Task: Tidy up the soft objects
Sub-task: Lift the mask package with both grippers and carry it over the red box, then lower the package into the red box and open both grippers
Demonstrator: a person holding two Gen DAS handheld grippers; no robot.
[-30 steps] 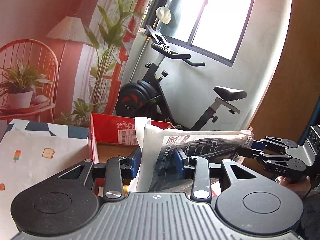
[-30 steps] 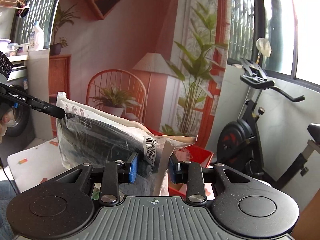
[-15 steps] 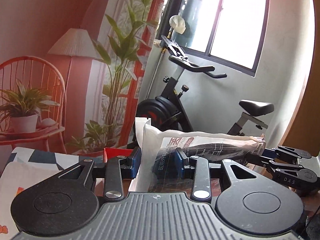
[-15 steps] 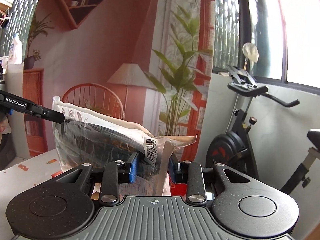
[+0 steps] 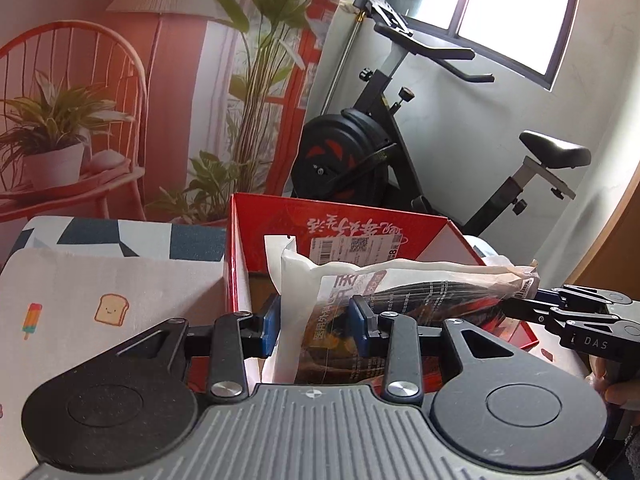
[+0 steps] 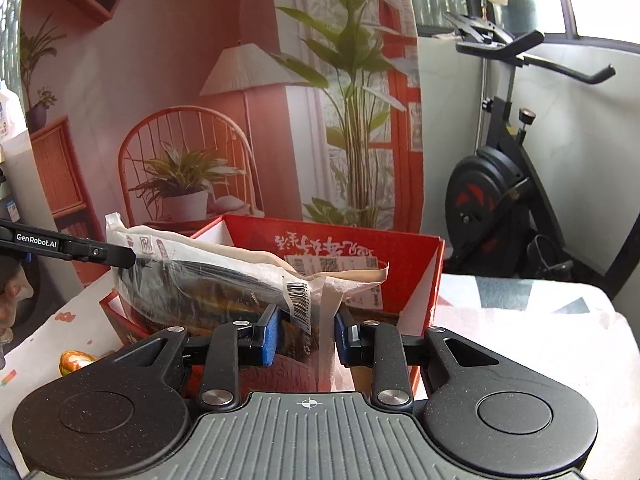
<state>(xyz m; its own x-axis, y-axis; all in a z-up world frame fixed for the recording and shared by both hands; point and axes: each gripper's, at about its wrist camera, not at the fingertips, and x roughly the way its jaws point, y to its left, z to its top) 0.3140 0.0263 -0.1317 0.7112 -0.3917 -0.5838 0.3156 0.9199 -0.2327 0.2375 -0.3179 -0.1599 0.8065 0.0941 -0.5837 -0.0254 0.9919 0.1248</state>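
Behind the red box (image 5: 344,232) you have an exercise bike (image 5: 380,148) against the wall and a printed counter (image 5: 120,272) cloth to its side. Your left gripper (image 5: 316,322) has its jaws clamped on one end of the plastic-wrapped packet (image 5: 400,284); your right gripper (image 6: 306,334) pinches the other end. You hold the packet level, directly over the red box's open top.

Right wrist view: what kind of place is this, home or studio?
Probably a room in a home, dressed as a set. An exercise bike stands by the window. The lamp, chair and plants look like a printed backdrop, not real furniture. A red cardboard box sits on a cloth-covered table.
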